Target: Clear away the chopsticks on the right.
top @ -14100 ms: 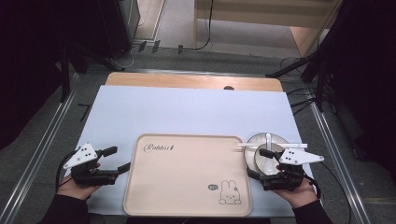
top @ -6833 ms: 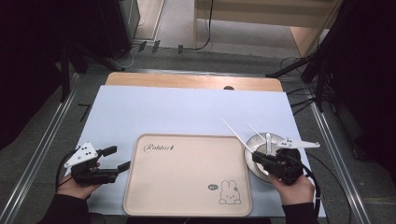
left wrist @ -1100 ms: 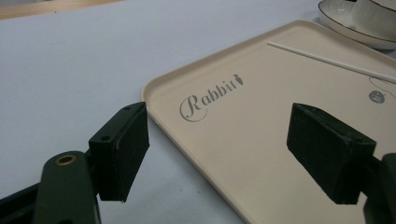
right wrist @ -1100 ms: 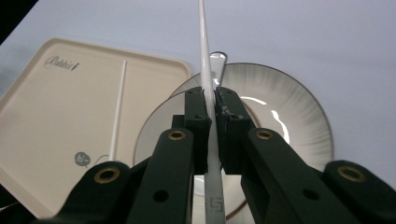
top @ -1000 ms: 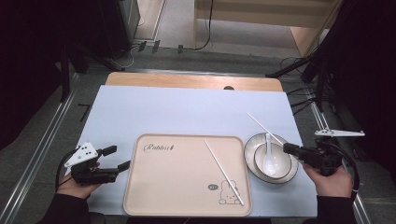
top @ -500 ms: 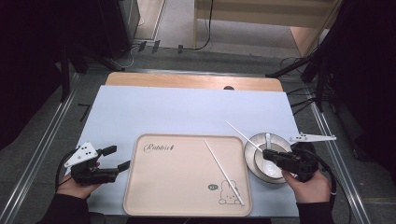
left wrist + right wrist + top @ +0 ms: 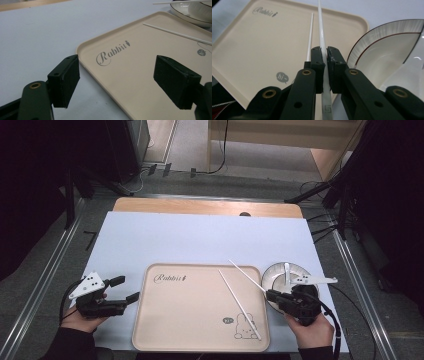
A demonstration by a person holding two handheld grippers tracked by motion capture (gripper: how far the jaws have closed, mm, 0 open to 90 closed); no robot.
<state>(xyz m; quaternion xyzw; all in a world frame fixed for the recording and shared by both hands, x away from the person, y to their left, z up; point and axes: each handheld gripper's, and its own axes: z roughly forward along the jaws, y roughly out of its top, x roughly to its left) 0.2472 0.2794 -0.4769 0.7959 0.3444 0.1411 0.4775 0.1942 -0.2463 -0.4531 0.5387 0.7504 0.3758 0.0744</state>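
From above, the right gripper (image 7: 270, 294) sits at the tray's (image 7: 190, 320) right edge, jaws clamped on a white chopstick (image 7: 247, 274) that slants up and left over the tray's top right corner. The right gripper view gives what the high view cannot: both pads (image 7: 317, 67) press flat on that chopstick (image 7: 321, 30), which runs straight on between them, its squared butt end poking out below. A second chopstick (image 7: 239, 304) lies loose on the tray, running from mid-tray down to the rabbit print (image 7: 246, 326); in the right gripper view it (image 7: 309, 35) lies just left of the held one, nearly parallel. The bowl (image 7: 284, 275) stands off the tray, just beside its right edge, with a white spoon (image 7: 286, 271) in it; up close its striped rim (image 7: 372, 35) sits right beside the jaws. Over on the left, the left gripper (image 7: 125, 289) rests just off the tray's left edge, jaws wide apart with nothing between them; its own view shows the tray rim (image 7: 82, 53) passing between the pads. Most of the tray's left half is bare, and the white mat (image 7: 200, 240) beyond it lies wide open up to the wooden table edge (image 7: 207, 206).
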